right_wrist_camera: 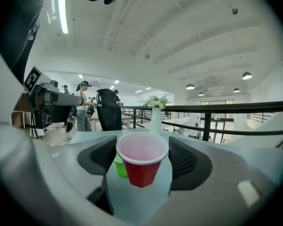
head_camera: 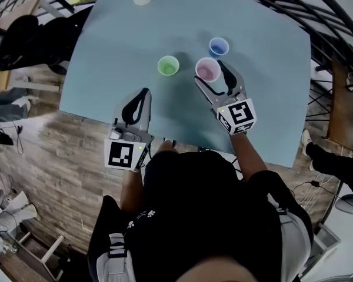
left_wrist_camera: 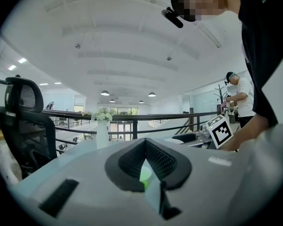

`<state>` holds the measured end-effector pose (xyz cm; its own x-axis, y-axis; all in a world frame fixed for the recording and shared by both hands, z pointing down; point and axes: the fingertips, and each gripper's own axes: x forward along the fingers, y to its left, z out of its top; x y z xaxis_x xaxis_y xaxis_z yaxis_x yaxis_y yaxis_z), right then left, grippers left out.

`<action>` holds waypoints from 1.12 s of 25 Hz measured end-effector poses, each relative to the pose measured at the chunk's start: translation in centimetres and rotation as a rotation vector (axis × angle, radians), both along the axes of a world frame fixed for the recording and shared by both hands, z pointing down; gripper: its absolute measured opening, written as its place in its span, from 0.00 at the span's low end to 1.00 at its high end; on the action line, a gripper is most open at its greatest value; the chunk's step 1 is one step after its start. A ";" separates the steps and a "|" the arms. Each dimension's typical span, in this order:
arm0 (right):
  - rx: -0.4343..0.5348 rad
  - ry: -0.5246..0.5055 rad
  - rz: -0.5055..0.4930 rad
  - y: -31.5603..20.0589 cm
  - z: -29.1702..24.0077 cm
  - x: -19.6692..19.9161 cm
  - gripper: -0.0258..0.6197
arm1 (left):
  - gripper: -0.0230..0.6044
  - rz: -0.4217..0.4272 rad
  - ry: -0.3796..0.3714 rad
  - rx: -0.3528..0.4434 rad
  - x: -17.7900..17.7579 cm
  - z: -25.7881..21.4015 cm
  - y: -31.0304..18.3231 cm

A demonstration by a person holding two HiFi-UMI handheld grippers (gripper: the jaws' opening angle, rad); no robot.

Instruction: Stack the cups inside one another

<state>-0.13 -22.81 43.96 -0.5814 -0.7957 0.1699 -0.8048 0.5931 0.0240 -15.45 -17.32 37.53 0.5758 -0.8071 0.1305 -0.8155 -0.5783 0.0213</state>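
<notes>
currently the right gripper [head_camera: 210, 73] has its jaws wide either side of the red cup [right_wrist_camera: 141, 171] on the table [head_camera: 123, 40], with the green cup [head_camera: 168, 66] at its 9 o'clock and the blue cup [head_camera: 218, 46] at 1 o'clock, while the left gripper [head_camera: 144, 93], jaws pressed together on nothing, sits at the green cup's 7 o'clock.

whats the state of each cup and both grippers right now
left gripper: jaws together, nothing held
right gripper: jaws apart, either side of the red cup
red cup: upright, empty, not stacked
green cup: upright, empty, standing alone
blue cup: upright, empty, standing alone
</notes>
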 end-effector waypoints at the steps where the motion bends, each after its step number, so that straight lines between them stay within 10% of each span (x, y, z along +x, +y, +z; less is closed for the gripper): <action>1: 0.003 0.000 -0.009 -0.3 -0.1 -0.7 0.57 | 0.03 -0.005 -0.003 -0.001 -0.5 0.1 -0.2; 28: -0.069 0.028 -0.085 -5.4 4.9 -10.8 0.57 | 0.02 -0.038 -0.025 -0.043 -8.1 1.8 -4.3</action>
